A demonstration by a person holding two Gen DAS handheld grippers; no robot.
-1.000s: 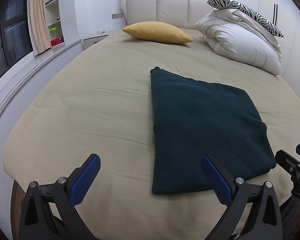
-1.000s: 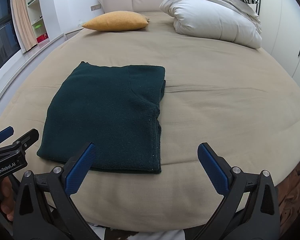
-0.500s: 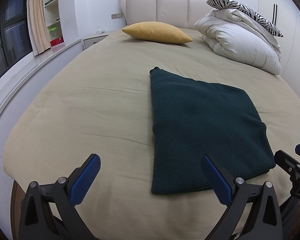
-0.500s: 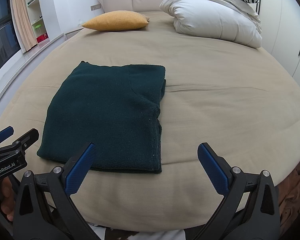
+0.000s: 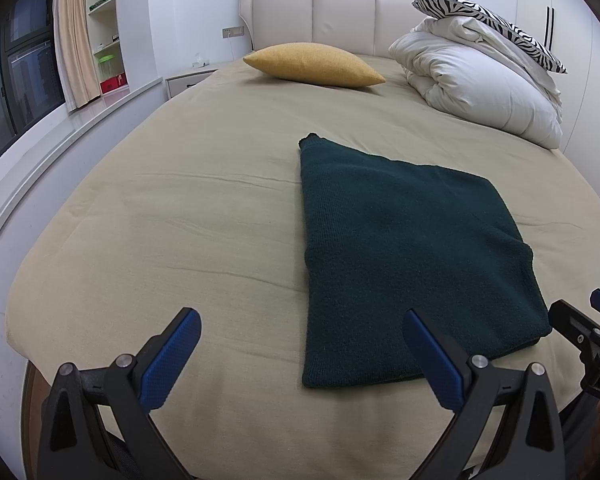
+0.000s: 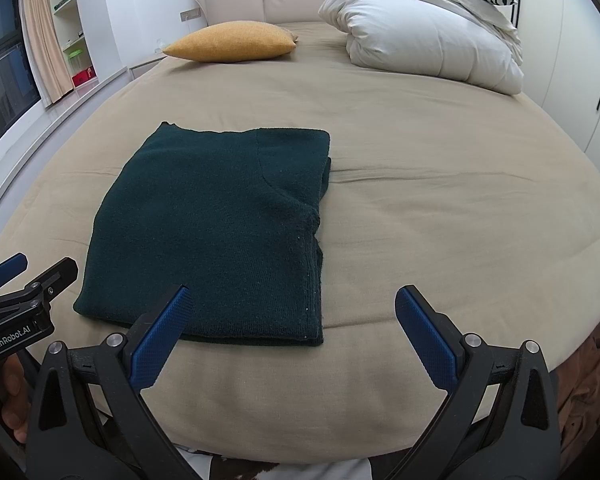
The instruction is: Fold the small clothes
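The left hand-held gripper (image 5: 300, 356) hangs over the near edge of the bed (image 5: 188, 208), jaws spread wide and holding nothing. The right hand-held gripper (image 6: 292, 332) hangs over the same edge, also wide apart and empty. Between them, on the near half of the bed, lies the dark green sweater (image 6: 216, 232), already folded into a flat rectangle, its front edge close to the bed's near edge.

The sweater's long axis runs from the near edge toward the headboard (image 5: 312, 12). From the left hand-held gripper it lies ahead and to the right, with only that gripper's right finger over its front edge. From the right hand-held gripper it lies ahead and to the left, with only the left finger over the front edge. Neither is clearly nearer; each faces one front corner. The thicker, layered side of the fold sits toward the right gripper. Any further fold would likely bring the front edge back toward the headboard.

Against the earlier pictures almost nothing differs: the sweater lies in the same place and shape, and both grippers stay open in much the same pose.
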